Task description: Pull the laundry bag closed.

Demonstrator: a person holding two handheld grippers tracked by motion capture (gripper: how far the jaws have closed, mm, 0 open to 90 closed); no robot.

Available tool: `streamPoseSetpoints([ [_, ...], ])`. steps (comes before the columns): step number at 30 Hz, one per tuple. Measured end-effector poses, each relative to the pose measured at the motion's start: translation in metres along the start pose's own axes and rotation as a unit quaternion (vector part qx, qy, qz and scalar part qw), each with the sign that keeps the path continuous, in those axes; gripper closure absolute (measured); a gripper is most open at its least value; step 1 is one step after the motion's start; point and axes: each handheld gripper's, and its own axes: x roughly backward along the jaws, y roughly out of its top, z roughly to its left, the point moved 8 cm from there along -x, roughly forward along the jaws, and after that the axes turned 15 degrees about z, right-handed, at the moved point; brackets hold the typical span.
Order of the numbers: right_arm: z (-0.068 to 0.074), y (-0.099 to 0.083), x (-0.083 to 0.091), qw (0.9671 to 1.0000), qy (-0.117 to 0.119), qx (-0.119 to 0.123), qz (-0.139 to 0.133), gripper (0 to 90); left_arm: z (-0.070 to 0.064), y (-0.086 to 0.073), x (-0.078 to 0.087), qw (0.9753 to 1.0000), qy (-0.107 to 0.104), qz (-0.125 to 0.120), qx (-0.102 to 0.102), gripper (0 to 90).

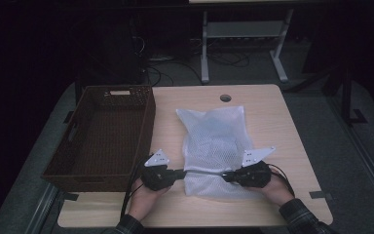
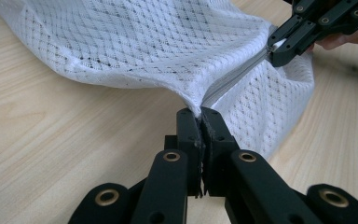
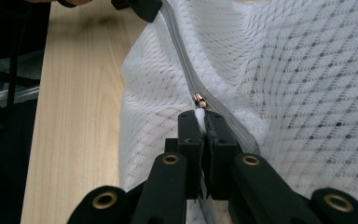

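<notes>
Lying flat at the table's centre, the white mesh laundry bag has its grey zipper stretched along the six o'clock edge. The left gripper is clamped on the bag's corner at the zipper's end; the right gripper pinches the white pull tab just behind the brass slider. Keep the corner anchored and the zipper taut, drawing the tab straight along the teeth. A brown wicker basket sits at nine o'clock.
</notes>
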Motion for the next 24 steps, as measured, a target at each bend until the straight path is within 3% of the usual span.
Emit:
streamPoseSetpoints([
  [24,0.0001,-0.007,0.0086,0.9999,-0.002,-0.01,0.0,86.4,0.0001,0.0,0.0022,1.0,0.004,-0.001,0.003,88.2],
])
